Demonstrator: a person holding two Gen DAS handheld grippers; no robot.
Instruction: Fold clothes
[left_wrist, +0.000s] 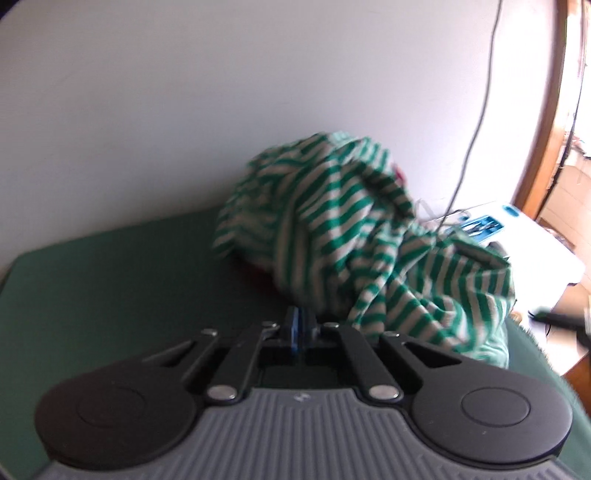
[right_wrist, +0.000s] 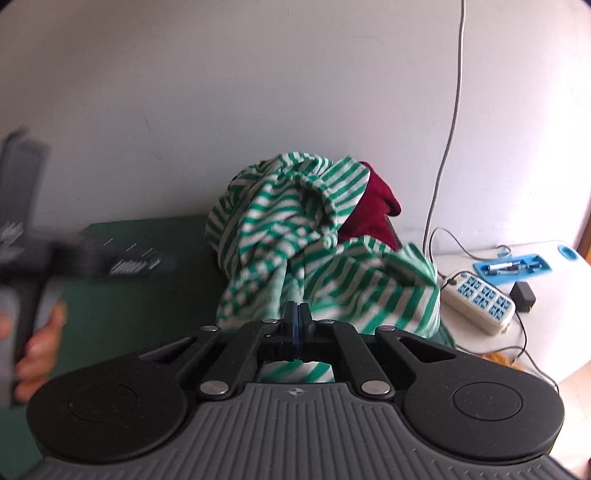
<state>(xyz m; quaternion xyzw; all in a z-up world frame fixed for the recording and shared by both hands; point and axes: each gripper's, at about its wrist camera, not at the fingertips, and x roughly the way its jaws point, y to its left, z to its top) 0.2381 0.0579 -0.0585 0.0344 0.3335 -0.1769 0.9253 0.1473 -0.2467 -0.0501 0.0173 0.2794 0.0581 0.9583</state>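
One heap of clothes fills the space ahead of both pairs of fingers: a green-and-white striped garment (right_wrist: 306, 254) lies crumpled on the green table mat (right_wrist: 147, 266), against the wall, with a dark red garment (right_wrist: 376, 206) tucked behind and beneath it.

The right gripper (right_wrist: 295, 321) has its fingers pressed together with no gap. Striped cloth lies right at and under their tips, but I cannot tell whether any is pinched between them.

The left gripper (left_wrist: 297, 325) is likewise closed tight, its tips just short of the striped heap's near edge, with bare mat to their left; nothing shows between them. A hand (right_wrist: 40, 343) holds the left tool.

Nothing here is flat or folded, so the step looks like picking the striped piece out of the pile. That calls for two separate holds on an edge or shoulders, lifting it clear and spreading it on the open mat left of the fingers.
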